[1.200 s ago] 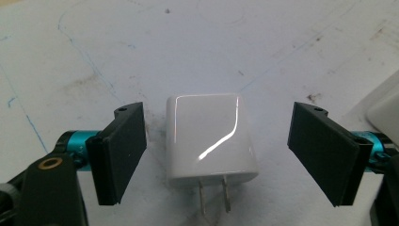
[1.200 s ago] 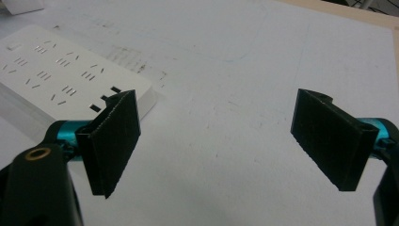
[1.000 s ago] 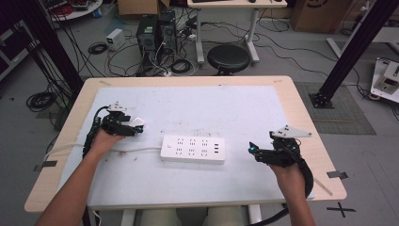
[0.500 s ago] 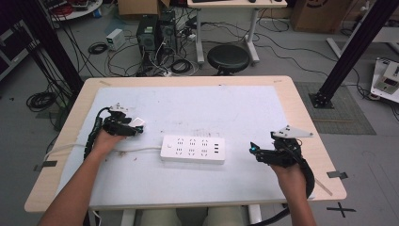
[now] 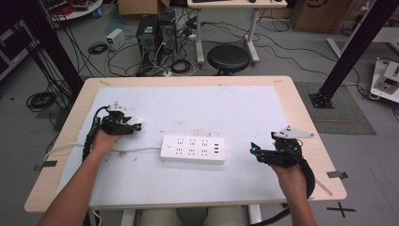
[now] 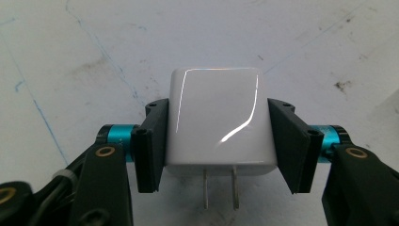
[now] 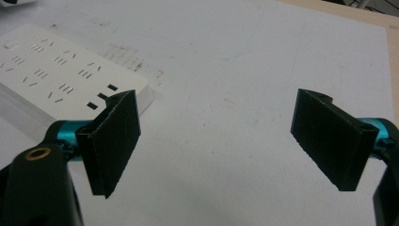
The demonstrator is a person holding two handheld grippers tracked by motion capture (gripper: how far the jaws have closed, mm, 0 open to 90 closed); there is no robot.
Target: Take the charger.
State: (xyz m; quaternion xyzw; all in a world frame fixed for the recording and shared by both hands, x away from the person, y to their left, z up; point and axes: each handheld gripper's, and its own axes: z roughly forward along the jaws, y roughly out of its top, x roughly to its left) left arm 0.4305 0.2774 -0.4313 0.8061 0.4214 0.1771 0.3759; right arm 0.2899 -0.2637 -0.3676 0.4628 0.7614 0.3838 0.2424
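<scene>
Since the earlier frame, little had moved. Left of the strip (image 5: 193, 149), the left gripper (image 6: 215, 141) clamped the charger (image 6: 215, 122) (prongs trailing); right gripper (image 7: 230, 141) gaped empty. Next, probably plugging in, needing prong alignment.

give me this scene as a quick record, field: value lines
surface: table with a white mat
left gripper: shut on the white charger, prongs pointing back toward the camera
right gripper: open, nothing between its jaws
power strip: lies flat on the mat between the two grippers, sockets up
strip cord: runs left toward the left hand
charger plugged in: no
</scene>
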